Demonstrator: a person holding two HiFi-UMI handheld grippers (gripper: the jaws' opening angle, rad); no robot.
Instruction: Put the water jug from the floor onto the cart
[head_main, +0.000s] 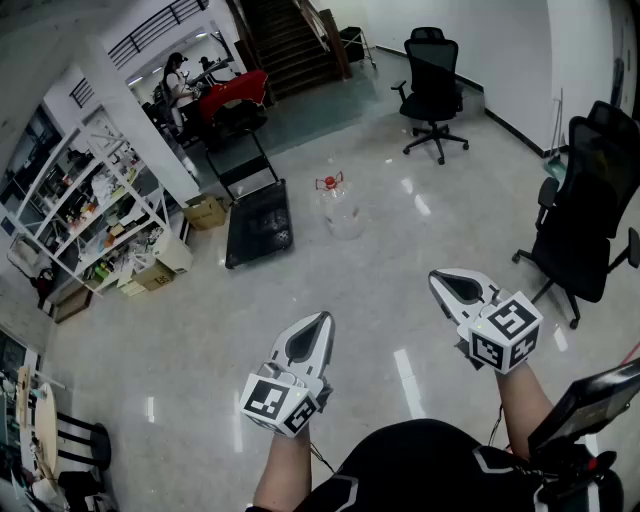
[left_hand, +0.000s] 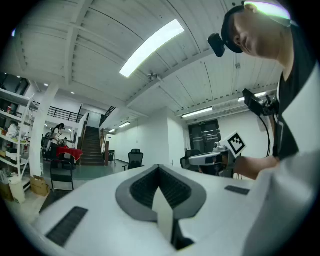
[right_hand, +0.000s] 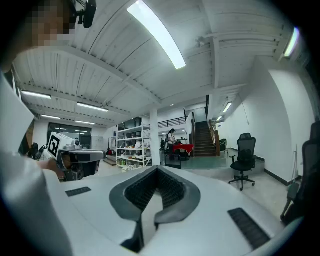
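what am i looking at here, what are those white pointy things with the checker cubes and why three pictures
No robot here: a person holds a two-jaw gripper in each hand. The white pointed things are the left gripper and right gripper; the marker cubes belong to them. The head view is from a camera on the person's head, looking down. The other two views come from cameras riding on each gripper, looking along its jaws. Both pairs of jaws are shut and empty. Ahead on the floor stand a clear water jug with a red cap and, beside it, a flat black cart.
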